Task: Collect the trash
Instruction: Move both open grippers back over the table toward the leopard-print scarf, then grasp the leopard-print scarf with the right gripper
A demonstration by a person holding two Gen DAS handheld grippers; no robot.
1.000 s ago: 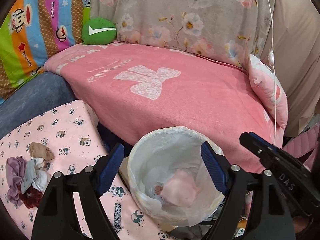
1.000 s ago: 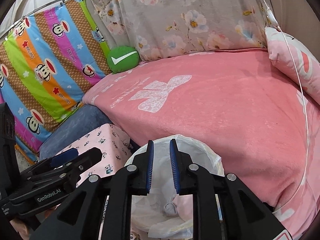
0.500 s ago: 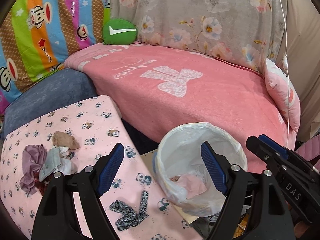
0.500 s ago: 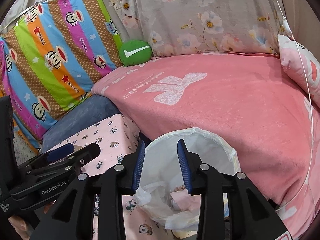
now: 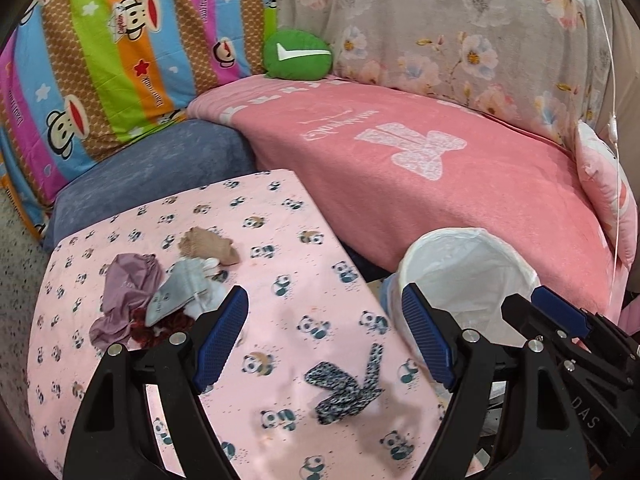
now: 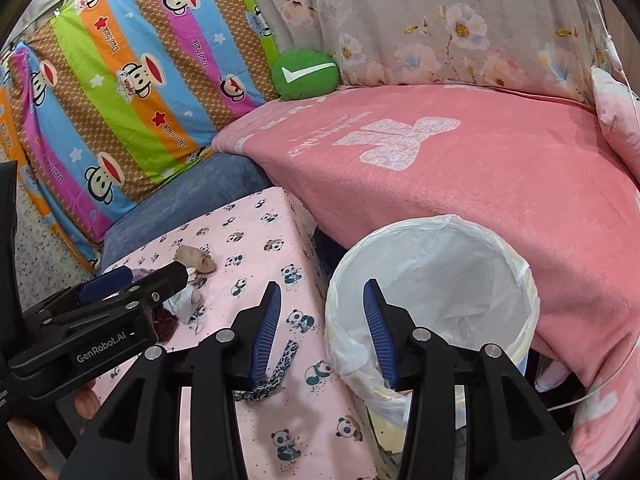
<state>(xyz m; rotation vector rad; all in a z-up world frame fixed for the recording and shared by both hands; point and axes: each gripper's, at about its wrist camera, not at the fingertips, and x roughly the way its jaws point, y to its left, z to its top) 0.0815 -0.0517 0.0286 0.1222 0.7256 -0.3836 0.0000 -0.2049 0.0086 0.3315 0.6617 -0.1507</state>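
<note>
While open, left gripper [image 5: 324,340], scraps [image 5: 160,300] left of fingers [image 5: 222,336]

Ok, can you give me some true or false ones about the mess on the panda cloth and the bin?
1. The bin has a white bag inside. True.
2. The leopard-print scrap is in the bin. False: it lies on the panda cloth.
3. The left gripper holds the brown scrap. False: its jaws are open and empty.
4. The green cushion sits at the back of the pink blanket. True.
5. The right gripper carries nothing; its jaws are opening. True.
</note>
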